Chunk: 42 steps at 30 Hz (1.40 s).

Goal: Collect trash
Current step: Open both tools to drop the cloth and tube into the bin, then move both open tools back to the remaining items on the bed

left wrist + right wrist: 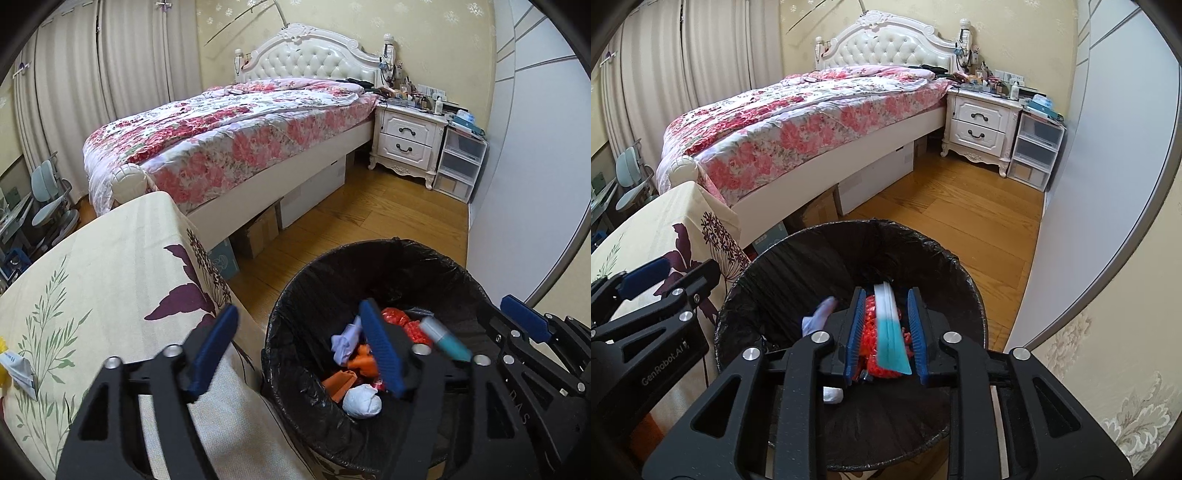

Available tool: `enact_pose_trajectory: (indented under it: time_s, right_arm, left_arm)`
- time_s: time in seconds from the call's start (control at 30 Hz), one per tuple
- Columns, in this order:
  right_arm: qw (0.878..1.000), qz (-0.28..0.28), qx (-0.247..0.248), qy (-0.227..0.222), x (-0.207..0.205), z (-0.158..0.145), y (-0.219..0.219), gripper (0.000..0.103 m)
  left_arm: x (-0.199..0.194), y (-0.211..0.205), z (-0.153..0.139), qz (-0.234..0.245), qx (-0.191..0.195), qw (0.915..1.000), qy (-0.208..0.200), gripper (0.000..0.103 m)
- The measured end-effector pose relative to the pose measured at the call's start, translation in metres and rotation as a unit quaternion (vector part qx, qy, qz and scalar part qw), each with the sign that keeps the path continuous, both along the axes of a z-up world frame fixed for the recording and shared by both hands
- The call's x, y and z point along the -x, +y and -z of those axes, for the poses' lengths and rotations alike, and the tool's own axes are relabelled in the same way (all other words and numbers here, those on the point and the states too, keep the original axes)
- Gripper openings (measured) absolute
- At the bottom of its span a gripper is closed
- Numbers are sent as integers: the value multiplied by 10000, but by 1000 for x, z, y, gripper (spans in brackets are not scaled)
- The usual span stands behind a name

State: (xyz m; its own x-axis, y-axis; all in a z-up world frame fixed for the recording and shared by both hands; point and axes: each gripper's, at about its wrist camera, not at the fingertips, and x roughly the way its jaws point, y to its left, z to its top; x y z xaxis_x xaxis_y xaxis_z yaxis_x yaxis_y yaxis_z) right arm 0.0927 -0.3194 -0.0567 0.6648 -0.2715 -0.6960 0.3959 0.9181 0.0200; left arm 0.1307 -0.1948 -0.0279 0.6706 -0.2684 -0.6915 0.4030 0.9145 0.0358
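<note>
the left tongs [299, 347] hang over the near rim of a round trash bin [436, 258] lined with a black bag, their blue pads spread wide with nothing between them: one pad sits over the edge of the surface, the other over the bin's mouth. the right tongs [884, 336] are poised directly above the bin [798, 251], their pads parted a little; a flat white-and-teal tube [888, 325] lies in the gap, blurred, and no pad can be seen pressing on it, so it looks released rather than gripped. in the left wrist view the same tube [445, 338] shows tilted above the trash, just beside the right tongs [524, 325].

inside the bin lie a crumpled white paper ball [362, 400], orange scraps [340, 382], a red crinkled wrapper [397, 317] and a pale lilac rag [347, 341]. in the right wrist view the red wrapper [871, 332] sits under the tube, and the lilac rag [820, 314] to its left.

the bin stands on a wooden floor [388, 206] just beside the surface [92, 258], which is draped in a cream cloth with purple and green plant prints. at the far left edge of that surface rests a white sachet [18, 373] next to something yellow, cut off by the frame.

behind are a bed [229, 136] with a pink floral quilt, a white nightstand [406, 140] cluttered on top, and clear plastic drawers [460, 166].
</note>
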Motion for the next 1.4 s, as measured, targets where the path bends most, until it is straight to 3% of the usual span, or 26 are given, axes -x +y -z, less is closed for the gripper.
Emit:
enact_pose_trajectory:
  time_s: [0.1,0.17,0.27,0.57,0.93,1.4]
  right_arm:
    - [10000,47,53,-18,2,-1,0,37]
    - [9999,96,106,-65,5,-3,0,49]
    - [9997,146,172,-92,6,-5,1,60]
    - [9993,219,272,-164,10,-11,4,81]
    - [9996,-145,173,-176,8,-14,33,88]
    - [9901,-1394,-110,-132,-6,-17,131,90]
  left_arm:
    - [-2,2,0,-35,-9,10000,6,76]
    - [-2,5,-1,-71,-7,10000,1,79]
    - [-1,9,-2,-134,5,9999,-16,82]
    - [5,22,-6,-277,-61,9995,-122,86]
    - [13,72,-11,-768,-101,9969,-108,92]
    - [37,178,-17,-1768,-255,9838,-168,94]
